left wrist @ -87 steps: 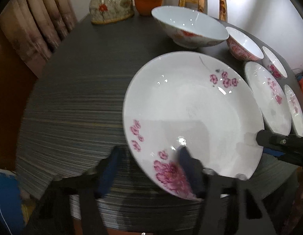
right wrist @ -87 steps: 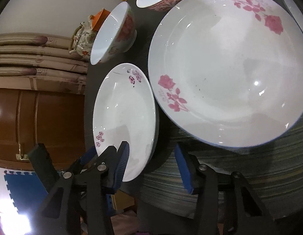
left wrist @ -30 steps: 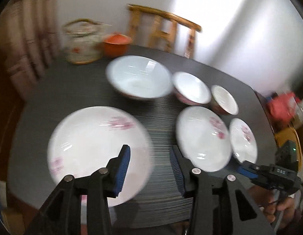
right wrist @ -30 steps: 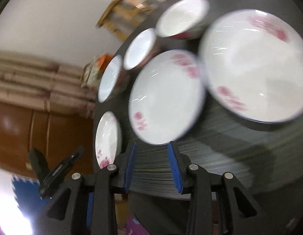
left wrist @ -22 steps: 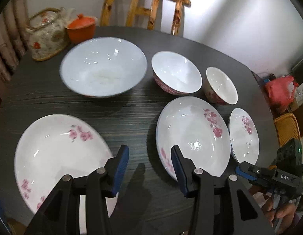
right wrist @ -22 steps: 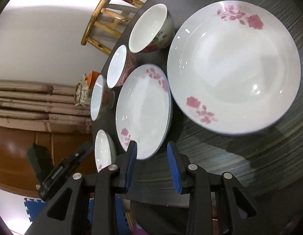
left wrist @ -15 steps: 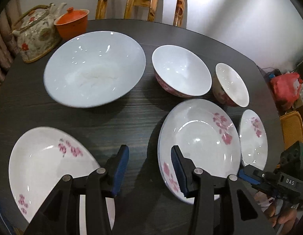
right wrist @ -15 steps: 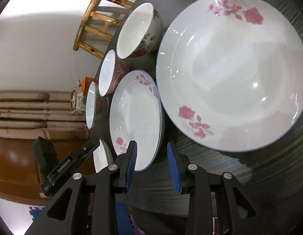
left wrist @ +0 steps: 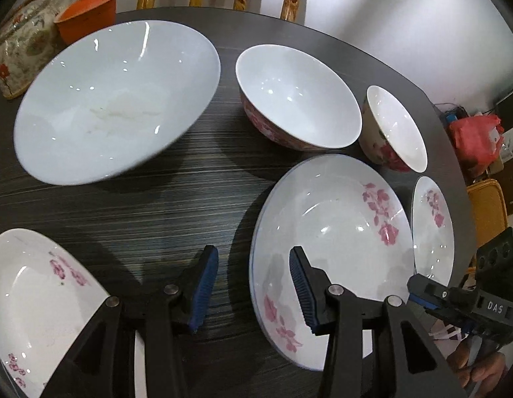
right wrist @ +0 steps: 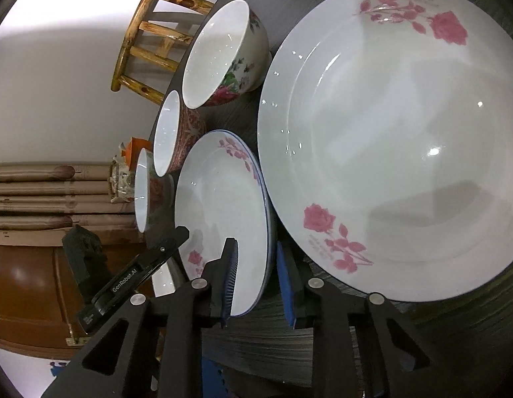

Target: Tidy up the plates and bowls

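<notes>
On the dark wood-grain round table (left wrist: 130, 209), the left gripper (left wrist: 253, 285) hangs with its blue pads spread across the near rim of the medium white rose-patterned plate (left wrist: 326, 232), not pressing it. The right gripper (right wrist: 256, 278) straddles that plate's (right wrist: 220, 229) opposite edge; its jaws have just been closing, a gap still showing. 3 white bowls (left wrist: 296, 96) sit behind; a smaller rose plate (left wrist: 432, 229) lies just beside.

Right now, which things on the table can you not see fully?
- Left wrist view: big plate at bottom left, cut by the edge, partly behind the left gripper.
- Left wrist view: teapot, cut by the left edge.
- Right wrist view: writing on the rose plate, too small.
</notes>
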### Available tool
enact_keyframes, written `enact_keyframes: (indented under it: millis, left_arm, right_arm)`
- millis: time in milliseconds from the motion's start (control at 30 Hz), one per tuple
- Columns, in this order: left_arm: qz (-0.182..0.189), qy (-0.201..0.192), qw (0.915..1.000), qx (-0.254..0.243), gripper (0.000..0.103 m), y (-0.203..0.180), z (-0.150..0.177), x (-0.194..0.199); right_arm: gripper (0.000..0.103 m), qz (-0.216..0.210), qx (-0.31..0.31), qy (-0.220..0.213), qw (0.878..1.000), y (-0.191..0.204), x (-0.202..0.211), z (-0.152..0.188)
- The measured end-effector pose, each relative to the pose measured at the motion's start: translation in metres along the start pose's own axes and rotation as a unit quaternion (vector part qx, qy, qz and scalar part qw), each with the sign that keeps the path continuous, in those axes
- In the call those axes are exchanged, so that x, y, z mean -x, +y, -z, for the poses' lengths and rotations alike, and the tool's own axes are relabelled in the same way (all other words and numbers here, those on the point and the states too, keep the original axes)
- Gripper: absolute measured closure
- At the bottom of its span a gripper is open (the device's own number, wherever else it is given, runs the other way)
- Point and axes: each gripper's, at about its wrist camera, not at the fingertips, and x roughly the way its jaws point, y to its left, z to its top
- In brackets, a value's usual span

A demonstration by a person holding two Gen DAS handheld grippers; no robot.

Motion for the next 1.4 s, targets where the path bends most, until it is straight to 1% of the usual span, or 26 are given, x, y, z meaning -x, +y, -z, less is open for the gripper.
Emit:
enact_keyframes:
  millis: [33,67,100,167,200,233,300,333,400,433,467,567,667,767,867,967,1100,1200,1300,1400]
  left_arm:
    - [-0.002,0.0,1.0,0.0,0.058,0.0,-0.001,-0.001]
    - [-0.004,0.001,1.0,0.001,0.06,0.001,-0.001,-0.003]
    - [-0.002,0.004,1.0,0.002,0.067,0.002,-0.002,-0.004]
    - [-0.002,0.004,1.0,0.002,0.07,0.003,-0.003,-0.005]
    - [-0.001,0.004,1.0,0.002,0.073,0.003,-0.003,-0.004]
    - [0.0,0.005,1.0,0.001,0.077,0.004,-0.004,-0.005]
    - [0.015,0.004,0.9999,0.007,0.089,0.006,-0.005,-0.004]
    - [0.017,0.002,0.9998,0.009,0.089,0.007,-0.005,-0.003]
    - [0.011,-0.003,0.9999,0.006,0.089,0.005,-0.005,-0.002]
    - [0.009,-0.006,0.9999,0.005,0.089,0.005,-0.004,-0.001]
    - [0.008,-0.007,0.9999,0.005,0.089,0.004,-0.004,-0.001]
    - [0.005,-0.02,0.9998,0.007,0.09,0.004,0.002,0.004]
    - [-0.002,-0.026,0.9996,0.007,0.091,0.001,0.01,0.006]
    - [-0.003,-0.031,0.9994,0.016,0.091,0.001,0.016,0.012]
    - [-0.005,-0.043,0.9987,0.027,0.092,0.004,0.022,0.025]
    - [-0.018,-0.062,0.9974,0.033,0.092,0.012,0.032,0.048]
    - [-0.029,-0.078,0.9951,0.055,0.092,0.03,0.047,0.075]
    - [-0.049,-0.09,0.9918,0.076,0.092,0.052,0.062,0.097]
    - [-0.067,-0.094,0.9877,0.105,0.092,0.081,0.079,0.111]
    - [-0.072,-0.098,0.9826,0.14,0.091,0.106,0.092,0.118]
  right_arm:
    - [0.08,0.004,0.001,0.0,1.0,0.001,-0.001,0.0]
    - [0.08,0.006,0.001,-0.001,1.0,0.001,-0.001,0.0]
    - [0.081,0.009,0.002,-0.002,1.0,0.003,-0.002,0.0]
    - [0.086,0.019,0.001,0.0,1.0,0.004,-0.004,0.001]
    - [0.087,0.022,-0.004,-0.008,1.0,0.003,-0.006,0.002]
    - [0.081,0.028,-0.012,-0.007,1.0,0.002,-0.006,0.004]
    - [0.082,0.027,-0.012,-0.007,1.0,-0.001,-0.009,0.007]
    - [0.082,0.031,-0.011,-0.01,0.999,-0.002,-0.011,0.007]
    - [0.083,0.021,-0.023,-0.014,0.999,-0.006,-0.014,0.005]
    - [0.087,0.021,-0.019,-0.017,0.999,-0.006,-0.015,0.004]
    - [0.094,0.025,-0.012,-0.018,0.999,-0.004,-0.016,0.004]
    - [0.094,0.037,0.017,-0.022,0.999,0.002,-0.018,0.007]
    - [0.094,0.039,0.033,-0.02,0.999,0.002,-0.019,0.008]
    - [0.094,0.045,0.055,-0.021,0.997,0.005,-0.017,0.011]
    - [0.094,0.04,0.067,-0.017,0.997,0.009,-0.015,0.014]
    - [0.094,0.037,0.083,-0.015,0.996,0.018,-0.015,0.019]
    - [0.094,0.026,0.103,-0.004,0.994,0.038,-0.016,0.026]
    - [0.094,0.021,0.129,0.008,0.991,0.059,-0.024,0.035]
    - [0.094,0.012,0.149,0.029,0.988,0.08,-0.04,0.044]
    - [0.094,0.009,0.168,0.047,0.985,0.1,-0.06,0.055]
